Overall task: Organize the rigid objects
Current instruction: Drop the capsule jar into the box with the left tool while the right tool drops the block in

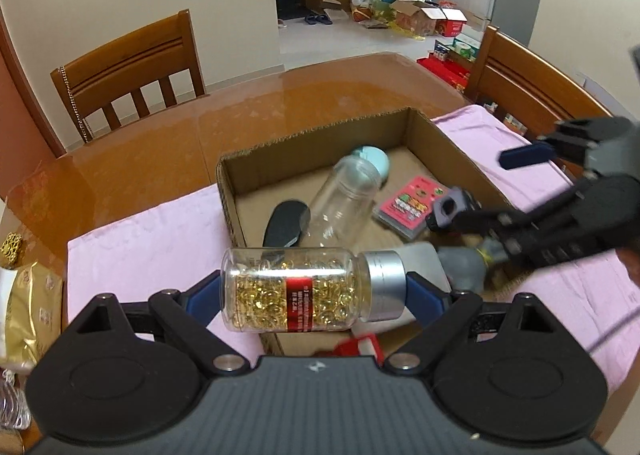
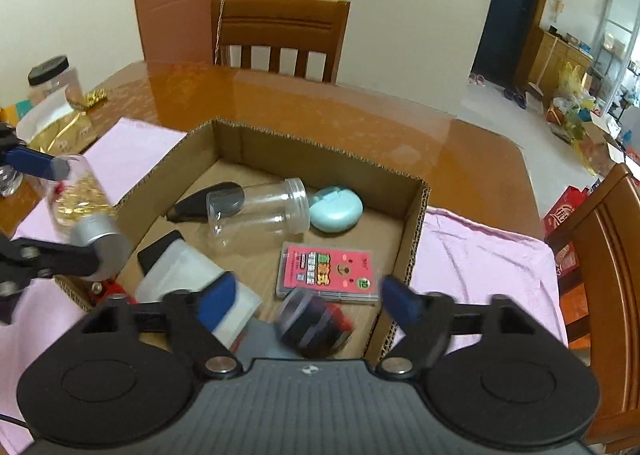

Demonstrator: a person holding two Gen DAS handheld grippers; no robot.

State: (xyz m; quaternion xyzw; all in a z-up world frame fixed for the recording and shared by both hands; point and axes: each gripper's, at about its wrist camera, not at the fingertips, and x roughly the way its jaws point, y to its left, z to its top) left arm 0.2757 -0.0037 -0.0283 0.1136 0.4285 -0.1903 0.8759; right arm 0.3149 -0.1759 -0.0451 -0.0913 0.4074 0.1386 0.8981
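Nearest in the left wrist view, left gripper (image 1: 314,289) clamped end to end on a clear jar of gold capsules (image 1: 296,289), silver cap toward the right of the frame, blue fingers (image 1: 424,291) pressing base and cap, held above the near edge of the cardboard box (image 1: 320,143). Nearest in the right wrist view, right gripper (image 2: 308,303) with fingers (image 2: 218,299) spread wide and gripping nothing, a blurred dark round object (image 2: 312,329) just below and between them over the box's near corner; whether touching the box floor cannot be told. Inside the box, from near to far: a white flat bottle with black cap (image 2: 176,271), a pink card case (image 2: 328,273), an empty clear jar (image 2: 260,211) lying on its side, a dark oval object (image 2: 212,199) beside it, a pale blue oval case (image 2: 336,209) at the far wall. Under the box, a pink cloth (image 2: 480,255) spread on a glossy brown table (image 2: 320,107). At the left of the frame, a gold packet (image 2: 68,131) and a black-lidded jar (image 2: 56,79). Beyond, a wooden chair (image 2: 280,35), pale walls, a dark door (image 2: 508,7) and clutter on the floor at the right.
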